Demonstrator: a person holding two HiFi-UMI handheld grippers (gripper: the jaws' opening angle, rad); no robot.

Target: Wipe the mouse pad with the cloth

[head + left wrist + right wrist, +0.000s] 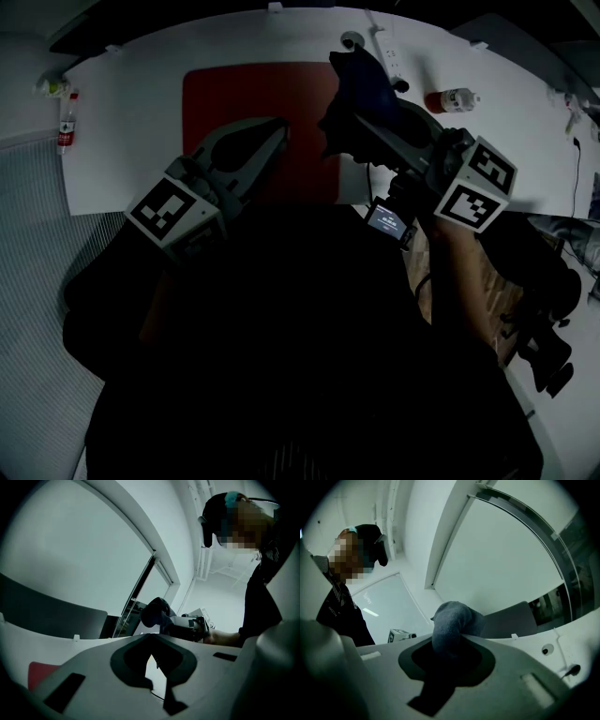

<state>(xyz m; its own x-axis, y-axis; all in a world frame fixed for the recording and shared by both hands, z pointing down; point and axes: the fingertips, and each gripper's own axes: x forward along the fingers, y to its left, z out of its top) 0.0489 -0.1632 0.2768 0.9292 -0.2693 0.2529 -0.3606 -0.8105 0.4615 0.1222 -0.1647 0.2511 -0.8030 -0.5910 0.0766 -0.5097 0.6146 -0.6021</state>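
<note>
A red mouse pad [246,103] lies flat on the white table [131,122]; a corner of the mouse pad [40,673] also shows in the left gripper view. My right gripper [345,120] is shut on a dark blue cloth [361,82], held above the pad's right edge. The cloth [452,620] bulges up out of its jaws. My left gripper [277,137] hovers over the pad's lower middle, its jaws together and nothing between them. The left gripper view shows the cloth [157,613] ahead, up off the table.
A white power strip [389,56] and a red-capped bottle [452,99] lie at the table's far right. A small bottle [67,122] stands at the left edge. A small lit screen [387,221] sits under my right gripper. A black bag [534,272] lies at right.
</note>
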